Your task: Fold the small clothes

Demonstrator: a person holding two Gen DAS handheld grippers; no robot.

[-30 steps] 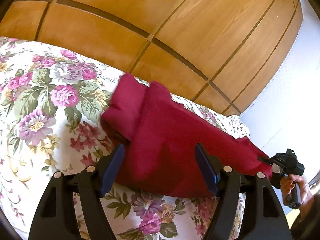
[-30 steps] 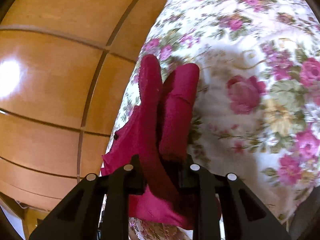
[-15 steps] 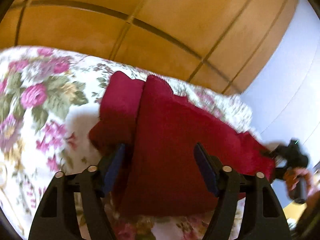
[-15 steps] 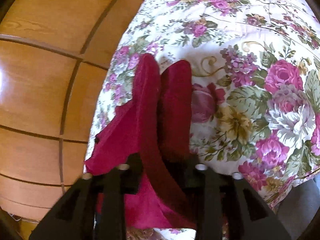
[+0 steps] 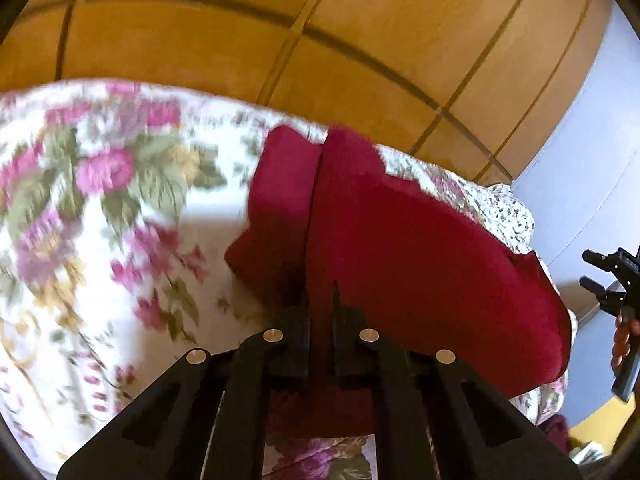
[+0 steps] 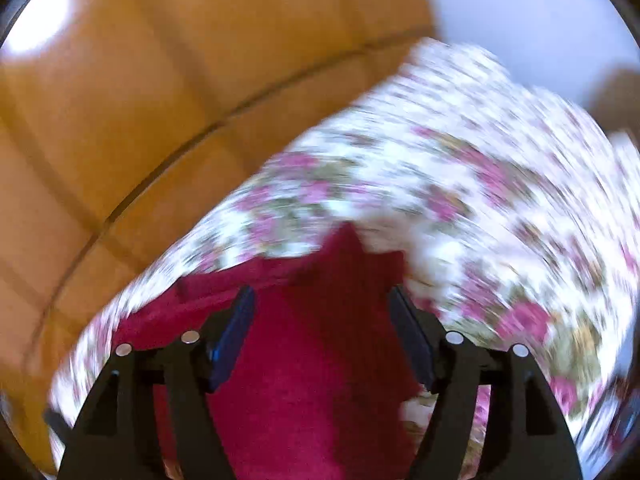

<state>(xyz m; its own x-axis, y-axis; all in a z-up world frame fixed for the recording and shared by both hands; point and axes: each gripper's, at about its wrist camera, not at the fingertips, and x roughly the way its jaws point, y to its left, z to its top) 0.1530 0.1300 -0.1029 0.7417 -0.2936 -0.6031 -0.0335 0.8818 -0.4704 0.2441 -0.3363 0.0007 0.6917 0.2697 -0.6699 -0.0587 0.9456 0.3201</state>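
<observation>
Wooden panelling [image 5: 360, 40] rises behind a bed spread with a flowered cover [image 5: 100, 240], and on that cover lies a dark red garment [image 5: 420, 248], its two narrow ends side by side toward the panelling. The left gripper [image 5: 320, 300] points down at a slant over the near edge of the garment; its jaws have just been closing and now stand almost together, pinching a fold of the red cloth. The right gripper [image 6: 322, 320] also tilts downward, above the garment [image 6: 320, 360]; its jaws have just been opening and stand wide, the cloth seemingly lying loose beneath them, though this view is badly blurred. At the left view's far right edge, a hand [image 5: 624, 340] grips the right gripper's handle.
</observation>
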